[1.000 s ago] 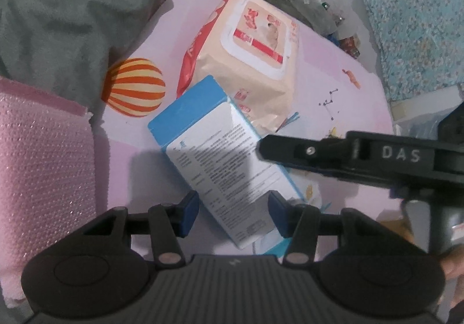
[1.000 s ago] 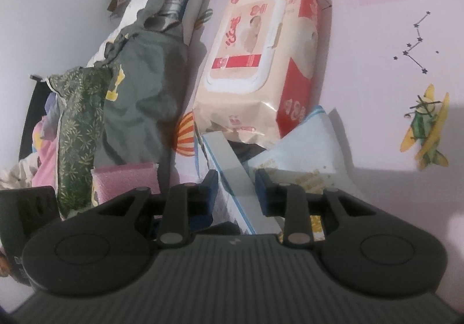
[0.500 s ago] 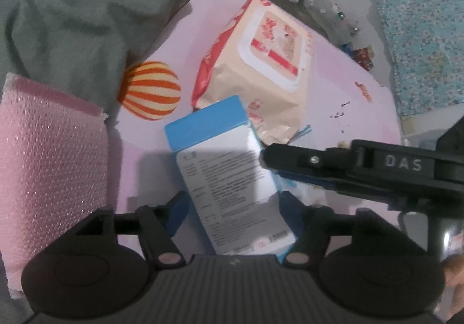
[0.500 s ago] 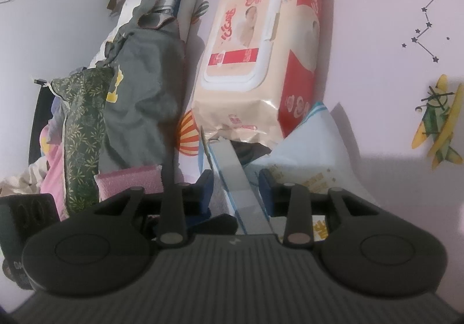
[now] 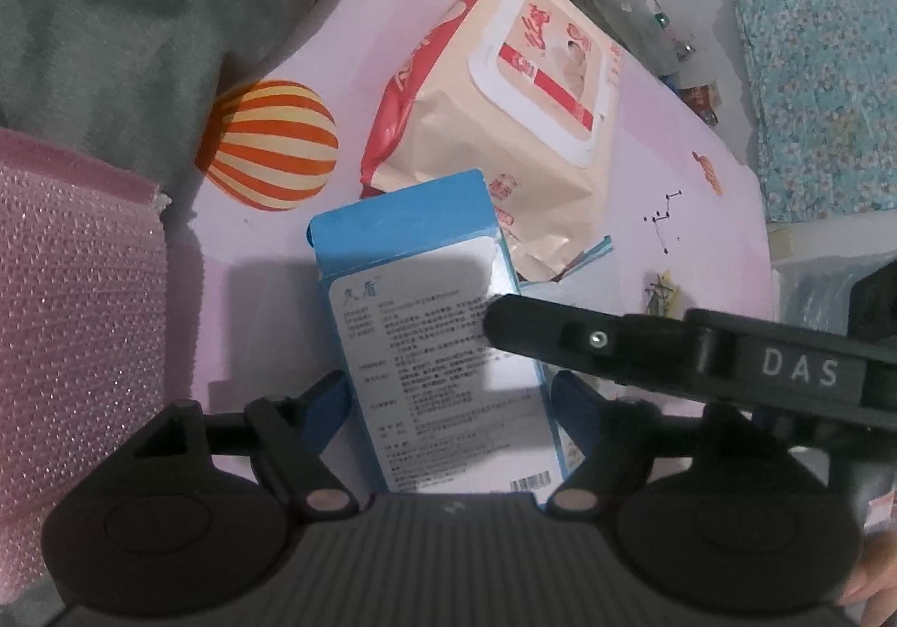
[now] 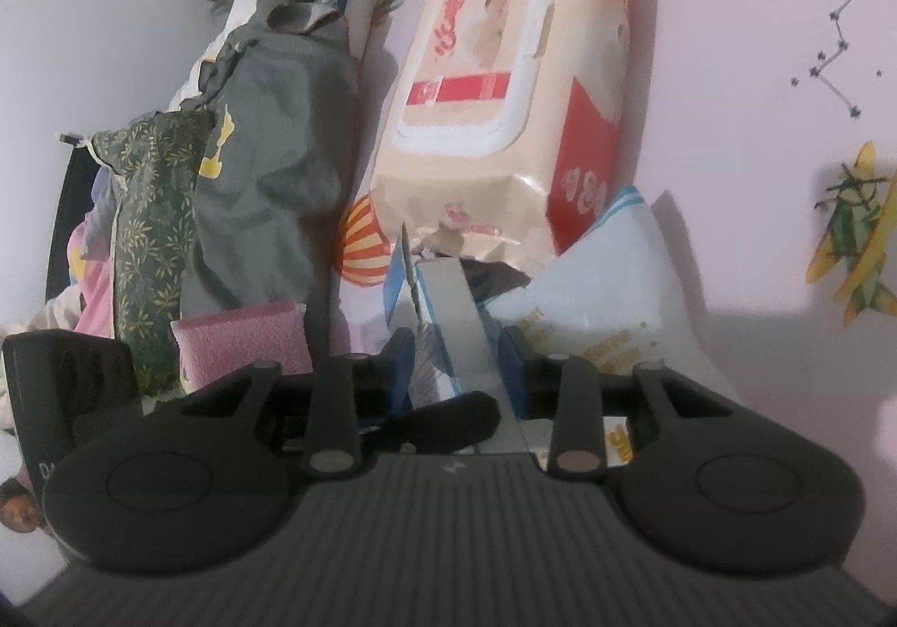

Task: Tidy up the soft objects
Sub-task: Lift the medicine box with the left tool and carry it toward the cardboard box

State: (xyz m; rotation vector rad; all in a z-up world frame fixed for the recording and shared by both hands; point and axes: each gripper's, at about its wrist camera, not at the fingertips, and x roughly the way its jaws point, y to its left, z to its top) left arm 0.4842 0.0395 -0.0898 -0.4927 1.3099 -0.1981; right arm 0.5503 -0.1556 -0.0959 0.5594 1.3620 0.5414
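Between both tools, on the pink printed sheet [image 5: 661, 144], the blue-edged cardboard box with a white printed label [image 5: 437, 346] has swung from slanted to nearly square with the left gripper [image 5: 448, 397], whose fingers stand spread either side. The right gripper [image 6: 457, 363] brackets its edge; whether it pinches, I cannot tell. Beyond lies the peach-and-red wet-wipes pack [image 5: 521, 105]. Aligned so, the box looks ready for lifting.

We get dim, flat indoor light with a cool purple cast in both views. Soft shadows fall on the pink sheet [image 5: 661, 133] beside the box [image 5: 437, 335]. Heavy fisheye bending and dark vignette at corners. Slight softness overall; box print is barely legible.
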